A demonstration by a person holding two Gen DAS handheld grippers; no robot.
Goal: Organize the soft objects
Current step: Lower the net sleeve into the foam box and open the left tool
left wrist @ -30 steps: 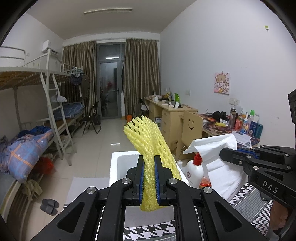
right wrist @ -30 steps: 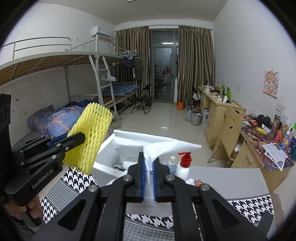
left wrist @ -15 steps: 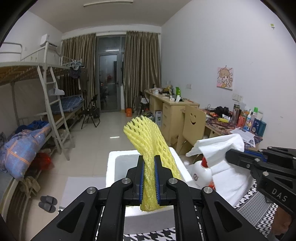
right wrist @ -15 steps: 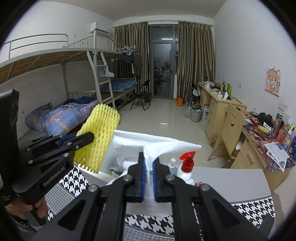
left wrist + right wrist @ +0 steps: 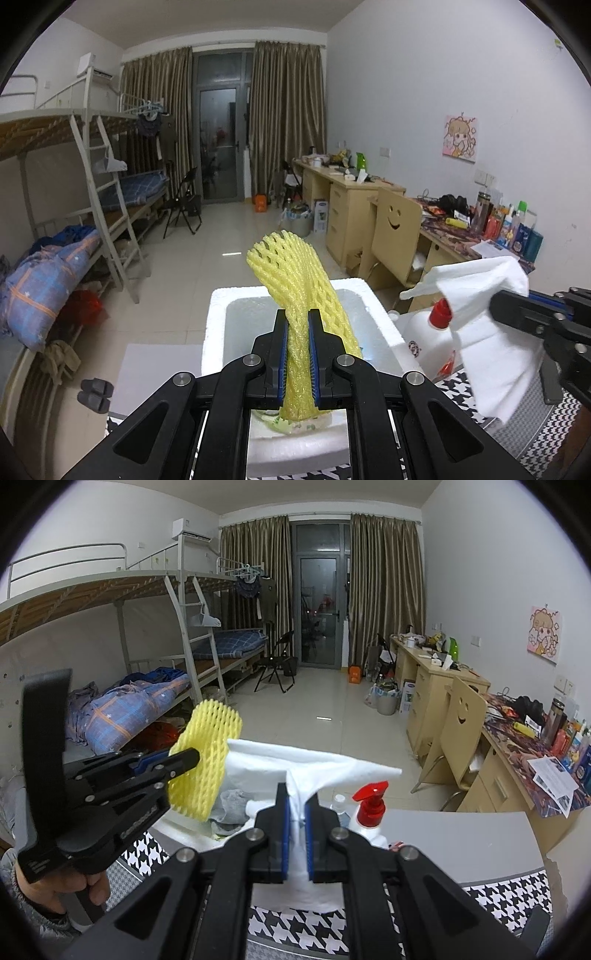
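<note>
- While clamped in the left hand-held gripper (image 5: 298, 354), yellow foam net (image 5: 295, 291) hangs over the white foam box (image 5: 214, 325) rim; gripper lettering blurred.
- Right hand-held gripper (image 5: 296, 830) pinches white cloth (image 5: 314, 768) beside spray bottle (image 5: 370, 808); floor beyond open.

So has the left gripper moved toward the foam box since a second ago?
Yes. The left gripper, clamping the yellow foam net, has come forward over the white foam box, whose near rim now lies beneath it.

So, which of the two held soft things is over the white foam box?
The yellow foam net, clamped in the left gripper, hangs over the foam box. The white cloth is beside it.
</note>
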